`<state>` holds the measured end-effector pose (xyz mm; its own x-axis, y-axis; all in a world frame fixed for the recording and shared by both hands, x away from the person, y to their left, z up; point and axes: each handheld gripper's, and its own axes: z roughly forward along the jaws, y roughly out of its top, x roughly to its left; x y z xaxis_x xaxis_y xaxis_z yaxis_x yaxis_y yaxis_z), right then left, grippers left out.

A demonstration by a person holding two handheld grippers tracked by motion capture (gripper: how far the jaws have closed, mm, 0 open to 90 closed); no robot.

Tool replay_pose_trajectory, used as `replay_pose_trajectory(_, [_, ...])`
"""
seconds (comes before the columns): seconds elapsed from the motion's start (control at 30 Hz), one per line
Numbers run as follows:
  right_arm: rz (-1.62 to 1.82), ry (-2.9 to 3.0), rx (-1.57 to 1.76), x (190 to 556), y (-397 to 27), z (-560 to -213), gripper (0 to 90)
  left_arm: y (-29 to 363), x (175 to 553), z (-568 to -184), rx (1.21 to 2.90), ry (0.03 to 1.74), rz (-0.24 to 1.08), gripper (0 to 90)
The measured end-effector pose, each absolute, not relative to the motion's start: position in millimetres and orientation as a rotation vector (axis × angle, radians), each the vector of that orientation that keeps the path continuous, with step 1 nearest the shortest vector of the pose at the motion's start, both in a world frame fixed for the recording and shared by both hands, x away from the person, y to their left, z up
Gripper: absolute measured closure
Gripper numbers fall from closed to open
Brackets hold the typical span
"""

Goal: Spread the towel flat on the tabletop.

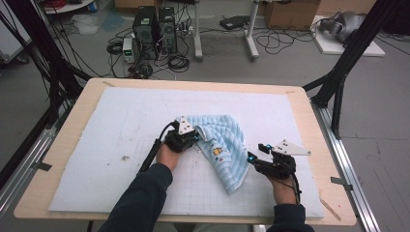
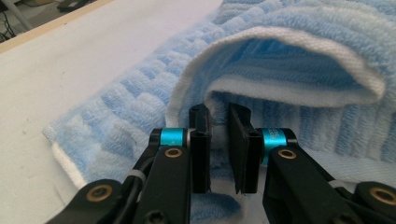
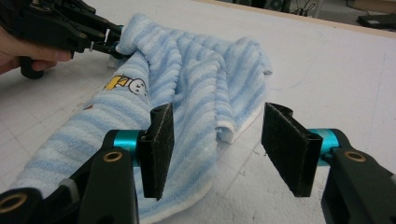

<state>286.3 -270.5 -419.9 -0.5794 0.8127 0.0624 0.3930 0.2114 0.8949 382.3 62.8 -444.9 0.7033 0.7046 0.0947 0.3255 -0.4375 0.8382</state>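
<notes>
Nearest the desk's front edge, toward its right corner, the right gripper (image 1: 258, 153) rests low over the white foam mat (image 1: 96, 159), its 2 fingers (image 3: 159, 151) standing well apart with nothing between them; they point at the near, hanging end of the light-blue striped towel (image 1: 227, 145) without touching it. The towel lies crumpled a little right of the desk's middle, one end trailing toward the front edge, the bulk bunched farther back, a small cartoon patch (image 1: 217, 152) showing on the upper face. It looks to be soft terry: light, limp, with no stiffness, so it will sag and fold wherever it is unsupported and will drag across the mat rather than slide cleanly. It should be neither fragile nor slippery; the pile gives the pads plenty to bite on. The best hold is probably the white hemmed border (image 2: 196, 84) or a corner, where the cloth is doubled and firmer, since a pinch in the middle would only gather a loose hump. Farther in, at the towel's left side, the left gripper (image 1: 196, 137) has its fingers (image 2: 200, 144) drawn close together on a rolled fold of that hem, and the cloth appears nipped between them. A lift from there alone would likely leave the rest dangling, so the right gripper would do well to take a second corner.
</notes>
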Motion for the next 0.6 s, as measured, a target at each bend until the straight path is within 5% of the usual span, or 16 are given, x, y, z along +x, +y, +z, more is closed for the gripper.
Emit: replay_pose_trajectory(0.6, [1.274, 2.105, 1.141, 290.2, -256.7, -420.8, 43.2, 126.9, 312.3, -422.1, 2.007, 0.702, 0.343, 79.1])
